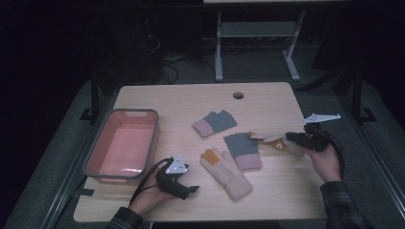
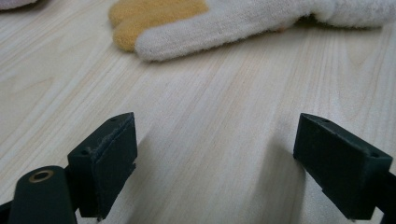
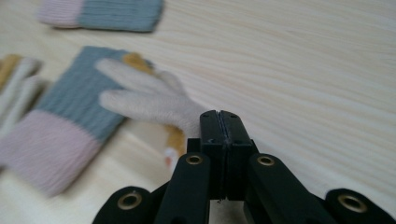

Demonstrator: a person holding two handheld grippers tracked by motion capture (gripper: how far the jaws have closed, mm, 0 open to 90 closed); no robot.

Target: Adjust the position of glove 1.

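the right hand-held gripper (image 1: 289, 138) is clamped tight on a cream glove with orange fingertips (image 1: 276, 142), pinching it near the cuff so the glove's fingers trail off over the edge of a grey and pink mitten (image 1: 243, 150) lying on the desk (image 1: 267, 102); in the right gripper view the jaws meet with only a thin fold of knit between them and the glove (image 3: 144, 100) drapes forward from the tips. its mate, the other cream glove (image 1: 225, 171), lies flat near the middle of the desk, and a second grey and pink mitten (image 1: 214, 122) sits farther back. the left hand-held gripper (image 1: 188, 190) rests low at the front edge with its jaws spread wide and nothing between them, pointed at the flat glove (image 2: 224, 21) just ahead. a pink bin (image 1: 122, 145) stands at the left. the step in hand looks like carrying the held glove clear; to do it well, lift high enough that the dangling fingers do not drag the mitten along, keep the pinch firm since so little fabric is caught, and move across smoothly rather than swinging it
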